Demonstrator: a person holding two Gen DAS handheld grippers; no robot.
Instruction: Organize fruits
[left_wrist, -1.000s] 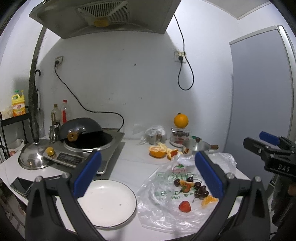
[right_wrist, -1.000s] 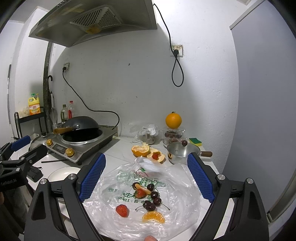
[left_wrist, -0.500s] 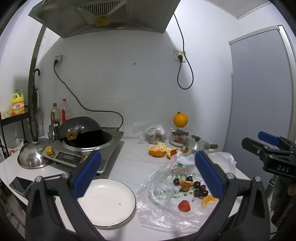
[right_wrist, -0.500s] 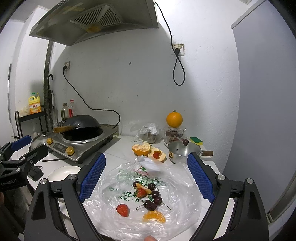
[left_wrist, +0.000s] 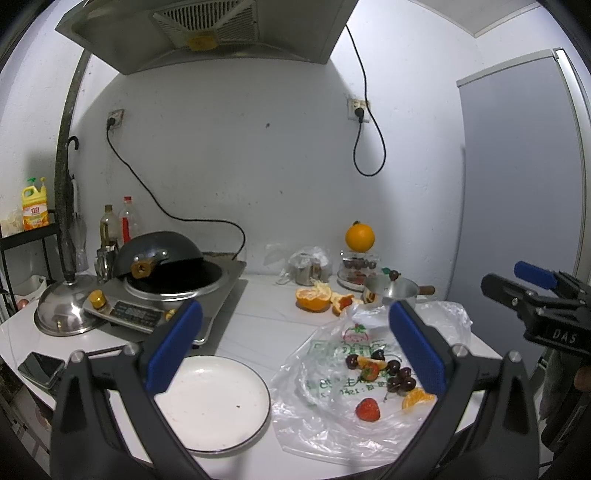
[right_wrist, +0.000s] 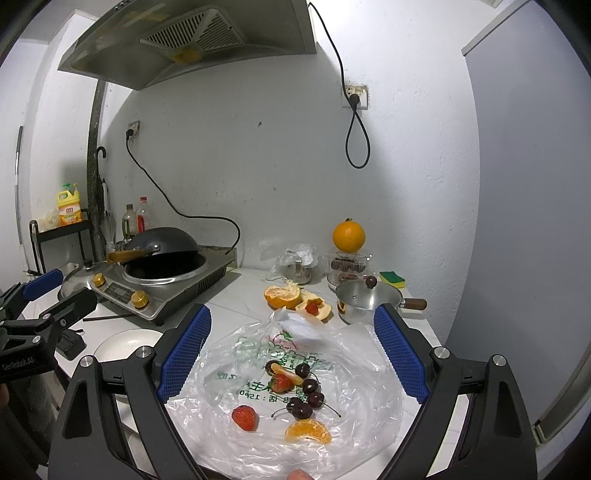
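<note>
I hold two claws over the white bench. My left claw (left_wrist: 295, 349) is wide open and holds nothing. Under it, near the front edge of the bench, sits a white plate (left_wrist: 218, 432) with nothing on it but a tiny speck. At the left edge of the bench lies a shiny pot lid (left_wrist: 66, 310), and just beside it is a cooker (left_wrist: 155, 306) with a dark wok (left_wrist: 162, 254) tipped on top.

My right claw (right_wrist: 291, 356) is wide open too and holds nothing. Under it, by the front right corner of the bench, a clear plastic bag (right_wrist: 354, 365) lies flat. On the bag are a strawberry (right_wrist: 245, 417), dark cherries (right_wrist: 308, 397) and an orange slice (right_wrist: 308, 431). One more strawberry and slice lie among the cherries.

Toward the back of the bench sits a peeled orange (right_wrist: 282, 296) beside its peel. Right of that is a small silver pan (right_wrist: 364, 301). By the wall, a whole orange (right_wrist: 348, 235) sits on top of a clear tub.
</note>
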